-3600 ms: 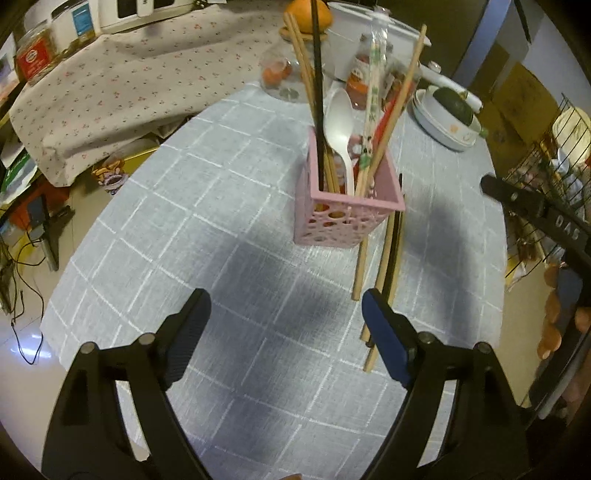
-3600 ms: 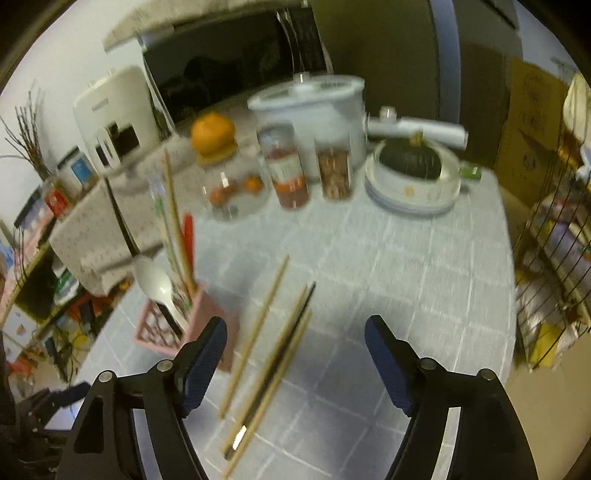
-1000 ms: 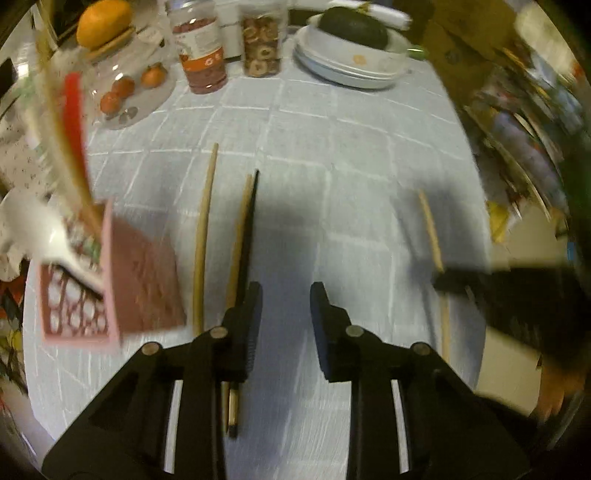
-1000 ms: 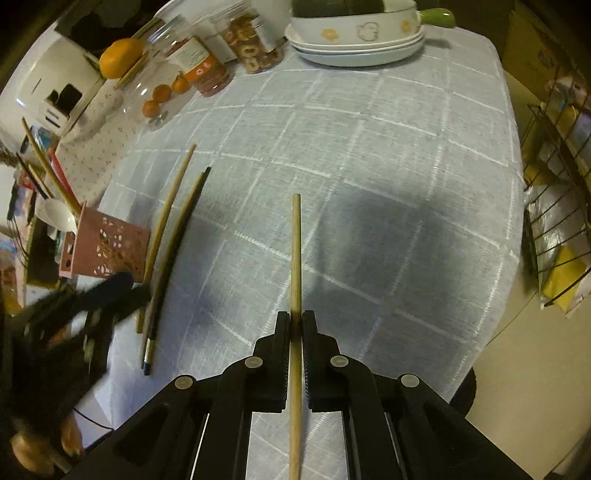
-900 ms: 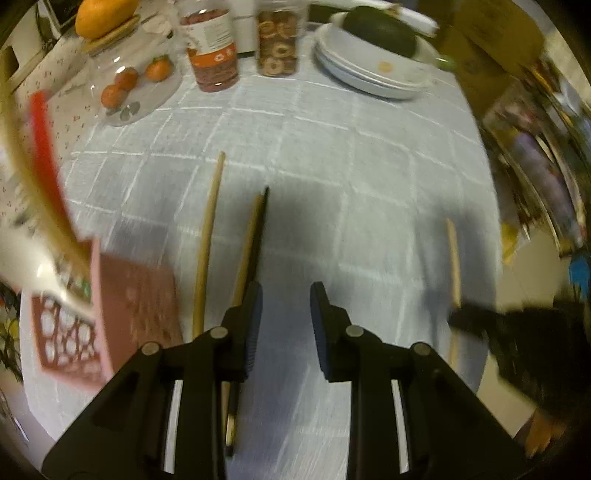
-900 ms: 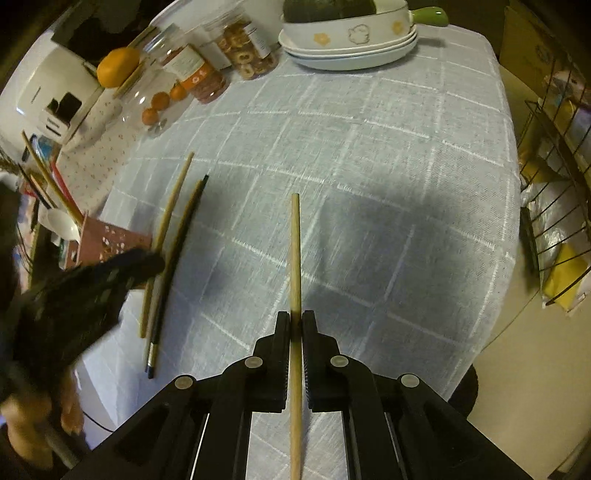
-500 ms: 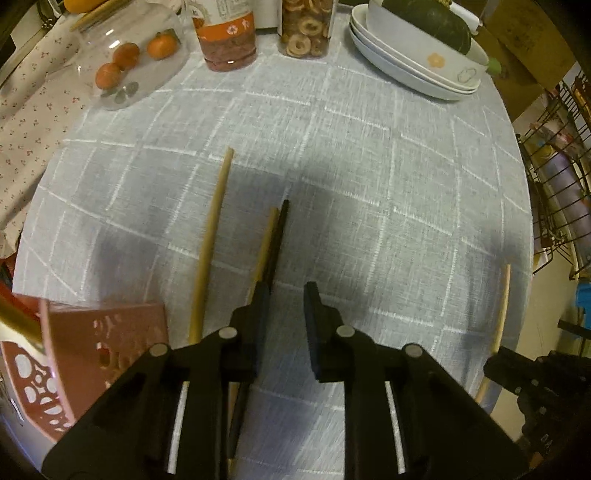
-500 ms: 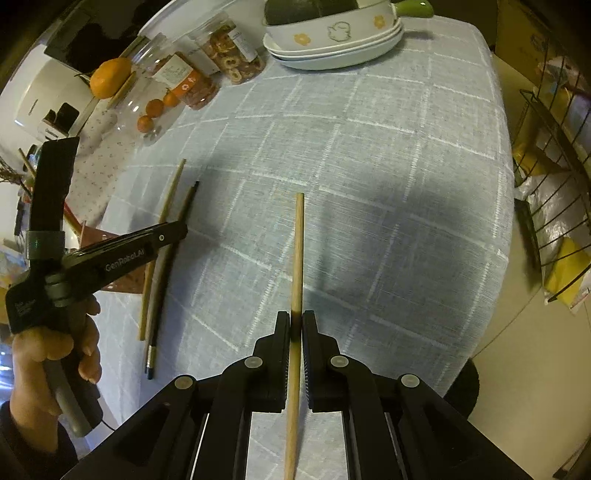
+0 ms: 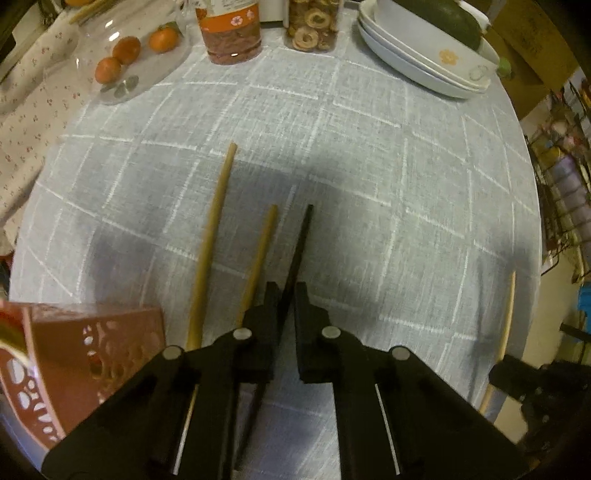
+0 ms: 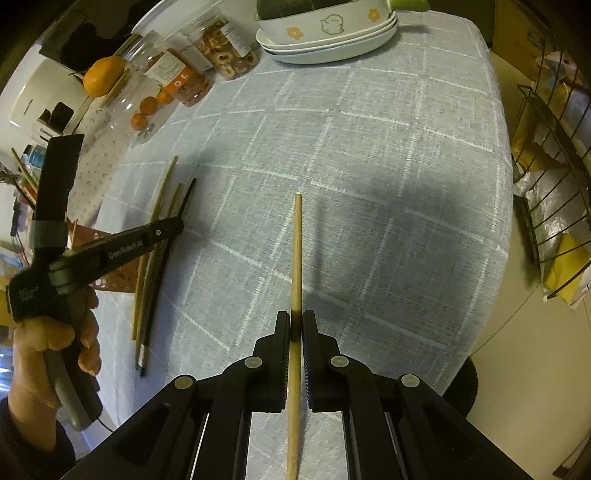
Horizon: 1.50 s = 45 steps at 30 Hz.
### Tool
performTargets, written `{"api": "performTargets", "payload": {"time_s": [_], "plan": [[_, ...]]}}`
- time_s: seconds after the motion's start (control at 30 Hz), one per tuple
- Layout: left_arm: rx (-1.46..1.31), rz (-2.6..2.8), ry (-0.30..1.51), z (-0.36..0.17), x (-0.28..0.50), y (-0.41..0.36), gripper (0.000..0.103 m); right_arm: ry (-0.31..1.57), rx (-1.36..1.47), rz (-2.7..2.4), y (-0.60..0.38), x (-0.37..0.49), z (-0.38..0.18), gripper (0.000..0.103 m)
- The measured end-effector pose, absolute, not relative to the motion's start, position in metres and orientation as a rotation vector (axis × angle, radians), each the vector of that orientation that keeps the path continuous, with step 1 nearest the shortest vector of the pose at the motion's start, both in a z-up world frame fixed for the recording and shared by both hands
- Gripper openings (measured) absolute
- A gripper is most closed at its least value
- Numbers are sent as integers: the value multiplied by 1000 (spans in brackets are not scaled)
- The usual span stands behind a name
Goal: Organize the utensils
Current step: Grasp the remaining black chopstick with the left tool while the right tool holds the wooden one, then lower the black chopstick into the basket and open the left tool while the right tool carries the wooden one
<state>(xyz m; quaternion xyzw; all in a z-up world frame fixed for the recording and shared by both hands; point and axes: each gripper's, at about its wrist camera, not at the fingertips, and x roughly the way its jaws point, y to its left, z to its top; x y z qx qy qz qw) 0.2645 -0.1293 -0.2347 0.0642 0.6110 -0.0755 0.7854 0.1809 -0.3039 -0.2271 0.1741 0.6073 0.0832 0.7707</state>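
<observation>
My left gripper (image 9: 285,291) points down at the grey checked tablecloth, and its jaws are closing with a black chopstick (image 9: 300,240) pinched between the fingertips. Two wooden chopsticks (image 9: 214,229) lie just left of it, beside the pink utensil basket (image 9: 92,350) at the lower left. My right gripper (image 10: 295,317) is shut on another wooden chopstick (image 10: 297,251), which sticks out forward above the cloth. In the right wrist view a hand (image 10: 55,339) holds the left gripper (image 10: 173,225) over the chopsticks lying on the table (image 10: 155,236).
At the table's far side stand two snack jars (image 9: 229,29), a glass dome with tangerines (image 9: 122,62) and stacked white bowls (image 9: 424,62) holding a green squash. A wire rack (image 10: 546,184) stands off the right edge of the table.
The left gripper came down over the chopsticks by the basket and its jaws closed from a small gap onto the black one. The right gripper kept still with its wooden chopstick.
</observation>
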Motion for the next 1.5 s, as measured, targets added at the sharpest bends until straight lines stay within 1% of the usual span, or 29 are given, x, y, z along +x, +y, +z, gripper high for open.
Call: {"api": "performTargets", "payload": {"time_s": [0.17,0.3,0.57,0.67,0.77,0.93,1.1,1.27,1.5], "plan": [[116,-215,1262,-212,239,-129,7,1265,359,174,-301,174,-212,7],[120,-251,1175,-179,210,-122,7,1211,333,164,-295,165,-193,7],[77,-315,993,-114,152,-85,6,1106,284,152,-274,140,-154,7],[60,-324,941,-99,133,-70,6,1078,267,163,-263,135,-143,7],[39,-333,893,-86,118,-54,6,1038,193,147,-248,126,-131,6],[-6,-330,788,-66,100,-27,6,984,154,143,-232,119,-113,6],[-93,-342,723,-44,91,-8,6,869,67,129,-211,115,-81,6],[-109,-332,612,-18,80,5,6,801,59,154,-192,115,-58,6],[-171,-261,516,0,81,36,6,747,69,207,-169,114,-38,6]]}}
